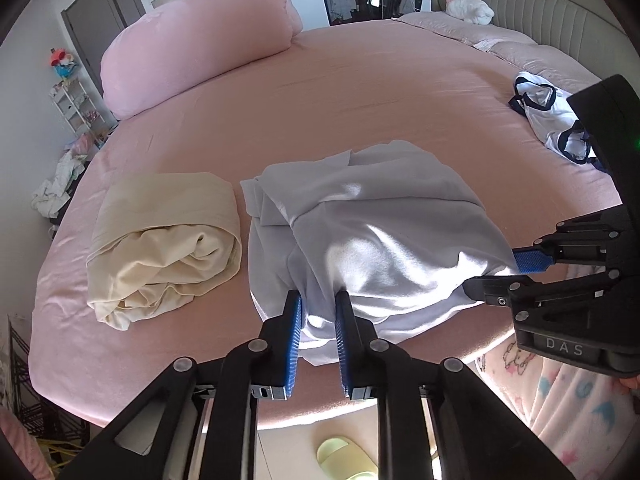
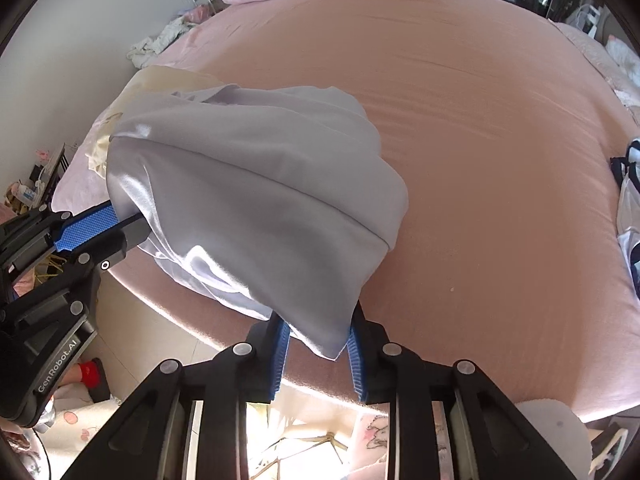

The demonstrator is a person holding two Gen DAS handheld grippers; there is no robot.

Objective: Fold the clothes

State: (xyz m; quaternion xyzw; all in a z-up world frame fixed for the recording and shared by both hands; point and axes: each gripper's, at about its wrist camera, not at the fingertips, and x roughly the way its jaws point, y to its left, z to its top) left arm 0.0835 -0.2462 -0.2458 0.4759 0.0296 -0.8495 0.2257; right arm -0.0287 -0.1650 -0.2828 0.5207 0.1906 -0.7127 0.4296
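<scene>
A pale grey-white garment (image 1: 380, 216) lies bunched near the front edge of the pink bed (image 1: 340, 96). My left gripper (image 1: 319, 300) is shut on its near hem, with cloth pinched between the blue pads. My right gripper (image 1: 496, 276) comes in from the right and grips the garment's right end. In the right wrist view the garment (image 2: 248, 184) drapes over my right gripper (image 2: 316, 320), which is shut on a corner of it, fingertips hidden by fabric. My left gripper (image 2: 124, 220) holds the far left end there.
A rolled cream garment (image 1: 168, 232) lies just left of the grey one. A white garment with navy trim (image 1: 548, 112) sits at the right of the bed. A big pink pillow (image 1: 192, 48) is at the back. A green slipper (image 1: 340, 456) lies on the floor.
</scene>
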